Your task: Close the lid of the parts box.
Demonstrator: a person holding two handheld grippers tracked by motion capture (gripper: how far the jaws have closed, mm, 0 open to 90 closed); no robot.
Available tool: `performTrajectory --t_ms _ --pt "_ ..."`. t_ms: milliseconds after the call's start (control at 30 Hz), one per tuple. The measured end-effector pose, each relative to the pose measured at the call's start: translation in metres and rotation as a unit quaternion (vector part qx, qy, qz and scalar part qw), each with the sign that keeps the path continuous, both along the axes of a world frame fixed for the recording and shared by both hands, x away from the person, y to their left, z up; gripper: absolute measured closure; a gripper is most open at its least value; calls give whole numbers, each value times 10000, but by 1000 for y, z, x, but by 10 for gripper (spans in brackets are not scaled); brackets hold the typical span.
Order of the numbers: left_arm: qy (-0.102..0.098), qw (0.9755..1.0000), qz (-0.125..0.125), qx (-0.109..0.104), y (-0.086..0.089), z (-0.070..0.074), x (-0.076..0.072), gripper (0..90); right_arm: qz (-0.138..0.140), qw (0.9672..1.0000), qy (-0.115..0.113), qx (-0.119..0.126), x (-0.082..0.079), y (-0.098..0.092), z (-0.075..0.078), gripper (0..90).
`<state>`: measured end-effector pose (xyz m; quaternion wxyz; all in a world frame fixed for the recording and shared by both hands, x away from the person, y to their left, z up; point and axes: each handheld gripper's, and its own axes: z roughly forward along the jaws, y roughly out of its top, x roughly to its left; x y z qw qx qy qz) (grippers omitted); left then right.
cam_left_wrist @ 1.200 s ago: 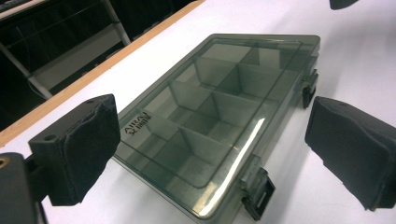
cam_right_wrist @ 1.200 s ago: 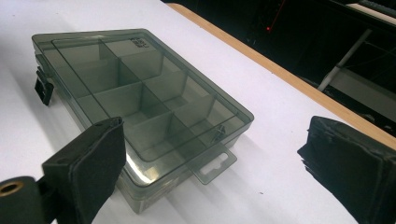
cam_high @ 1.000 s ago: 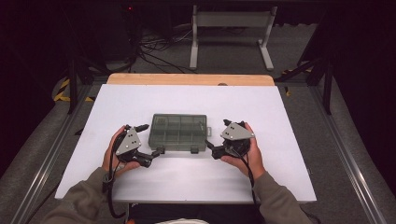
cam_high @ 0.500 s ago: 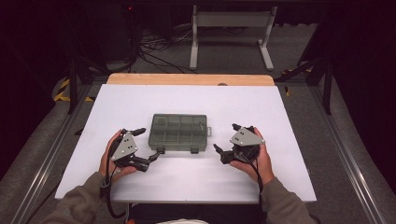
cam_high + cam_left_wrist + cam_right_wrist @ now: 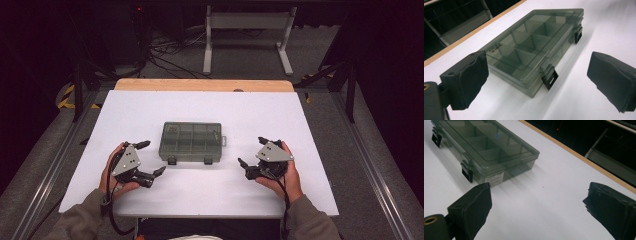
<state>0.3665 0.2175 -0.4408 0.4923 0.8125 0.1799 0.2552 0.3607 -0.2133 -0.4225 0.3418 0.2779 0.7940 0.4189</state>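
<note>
A smoky transparent compartment box [image 5: 190,142] lies shut on the white table [image 5: 200,110], its two black latches facing the person. Through the lid its compartments look empty. My left gripper [image 5: 151,158] is held at the box's front left corner, open and clear of it. In the left gripper view the box [image 5: 531,47] lies ahead between the spread pads [image 5: 466,80], with a latch [image 5: 549,78] nearest. My right gripper [image 5: 251,151] is open a short way right of the box. In the right gripper view the box [image 5: 484,147] sits at upper left, beyond the left pad [image 5: 474,206].
The table has a wooden strip [image 5: 200,85] along its far edge. Beyond it stand a metal frame [image 5: 247,35] and loose cables [image 5: 165,55] on the dark floor. Rails run along both sides of the table.
Both hands have drawn sideways away from the box, the left one leftward and the right one rightward and slightly toward the person. Both grippers stay open. The box has not moved.
</note>
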Motion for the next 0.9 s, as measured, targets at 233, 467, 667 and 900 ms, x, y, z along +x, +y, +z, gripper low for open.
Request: performTrajectory --t_ms 233,467,667,900 --pt "48 10000 83 25 7 -3 -3 44 -61 9999 -111 9 -7 -10 -6 65" --pt "73 9998 194 59 14 -6 -6 44 -106 9999 -90 -39 -12 -19 -11 65" --pt "158 9993 336 28 24 -8 -10 45 -184 9998 -19 -22 -15 -28 -16 65" --pt "103 9989 464 29 33 -9 -16 45 -306 9995 51 21 -19 -35 -21 57"
